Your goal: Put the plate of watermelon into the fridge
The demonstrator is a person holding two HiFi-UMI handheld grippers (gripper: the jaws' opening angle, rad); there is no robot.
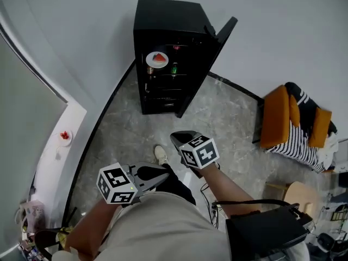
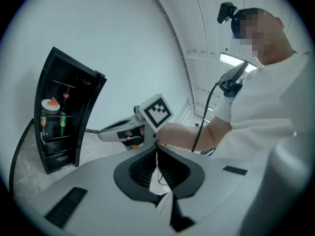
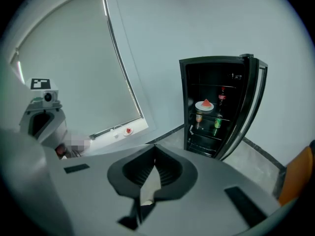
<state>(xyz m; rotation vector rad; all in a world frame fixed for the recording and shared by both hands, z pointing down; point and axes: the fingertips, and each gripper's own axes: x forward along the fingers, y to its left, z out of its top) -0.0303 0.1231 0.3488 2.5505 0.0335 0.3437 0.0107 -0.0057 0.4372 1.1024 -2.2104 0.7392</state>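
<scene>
The white plate of watermelon rests on an upper shelf inside the black fridge, whose door stands open. The plate also shows in the left gripper view, and as the plate in the right gripper view. Both grippers hang low near the person's legs, well back from the fridge. My left gripper is shut and empty, as is my right gripper. The left gripper faces the right one from the side, and the right gripper points toward the fridge.
Bottles stand on the fridge shelves below the plate. A small dish with something red sits on the white window sill at left. An orange chair with striped cloth stands at right. A black box with a cable hangs at the person's waist.
</scene>
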